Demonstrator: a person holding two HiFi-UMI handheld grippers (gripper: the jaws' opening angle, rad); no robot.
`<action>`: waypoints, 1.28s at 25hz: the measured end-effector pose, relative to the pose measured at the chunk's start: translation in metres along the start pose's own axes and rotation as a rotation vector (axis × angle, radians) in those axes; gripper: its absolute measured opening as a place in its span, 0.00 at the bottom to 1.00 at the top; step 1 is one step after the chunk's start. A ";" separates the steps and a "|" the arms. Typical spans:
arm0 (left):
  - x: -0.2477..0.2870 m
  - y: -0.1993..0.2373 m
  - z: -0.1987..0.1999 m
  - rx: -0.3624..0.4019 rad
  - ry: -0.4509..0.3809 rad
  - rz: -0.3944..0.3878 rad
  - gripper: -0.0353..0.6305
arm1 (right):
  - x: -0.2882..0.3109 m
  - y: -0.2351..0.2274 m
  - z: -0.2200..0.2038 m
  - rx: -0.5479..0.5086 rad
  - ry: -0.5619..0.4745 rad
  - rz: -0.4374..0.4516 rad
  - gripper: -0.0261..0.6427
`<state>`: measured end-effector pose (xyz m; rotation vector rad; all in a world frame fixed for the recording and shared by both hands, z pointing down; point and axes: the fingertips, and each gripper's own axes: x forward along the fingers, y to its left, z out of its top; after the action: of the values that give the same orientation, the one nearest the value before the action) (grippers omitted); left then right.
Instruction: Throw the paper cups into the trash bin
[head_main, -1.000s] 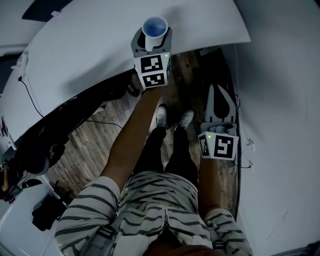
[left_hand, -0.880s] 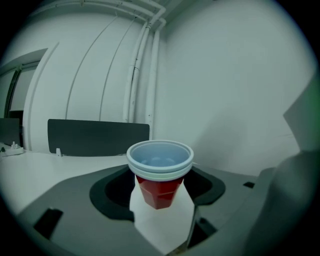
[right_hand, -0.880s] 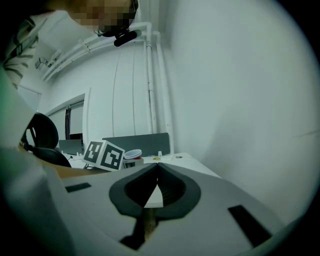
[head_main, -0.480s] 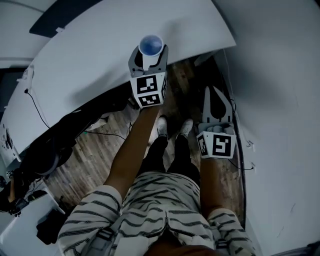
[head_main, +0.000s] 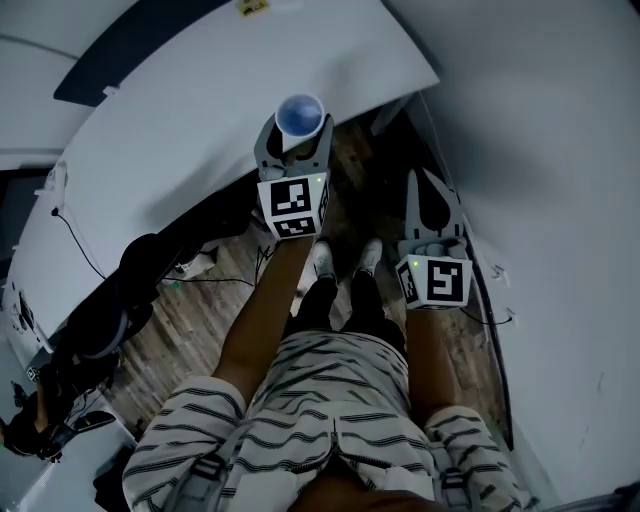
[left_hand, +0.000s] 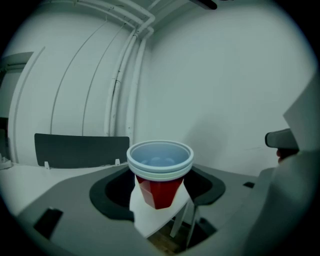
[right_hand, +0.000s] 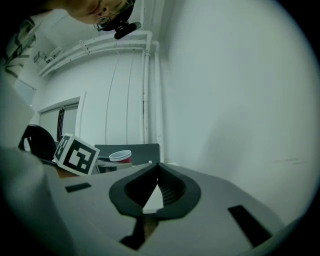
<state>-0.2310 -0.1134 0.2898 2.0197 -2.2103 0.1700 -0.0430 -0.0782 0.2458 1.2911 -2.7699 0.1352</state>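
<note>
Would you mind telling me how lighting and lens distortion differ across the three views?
Head view: dim, bluish, with the table edge bowed. Left gripper view: fisheye, dark corners, paper cups sharp. Right gripper view: same dark corners, near jaws soft.

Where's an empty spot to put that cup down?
The white table is bare across its wide middle, between the dark panel at its far edge and the left claw holding the cup. The wooden floor below is crowded with cables, black gear and the person's shoes. The right claw is shut and empty.
</note>
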 end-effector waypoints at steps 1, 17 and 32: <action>-0.002 -0.005 0.002 0.003 0.000 -0.013 0.54 | -0.003 -0.001 0.002 0.002 -0.001 -0.009 0.06; -0.039 -0.088 0.027 0.050 -0.020 -0.232 0.54 | -0.059 -0.033 0.011 0.005 -0.033 -0.191 0.06; -0.066 -0.141 0.019 0.071 -0.008 -0.386 0.54 | -0.107 -0.045 0.004 0.015 -0.037 -0.331 0.06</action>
<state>-0.0850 -0.0650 0.2579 2.4376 -1.7938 0.1973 0.0603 -0.0259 0.2320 1.7469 -2.5411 0.1107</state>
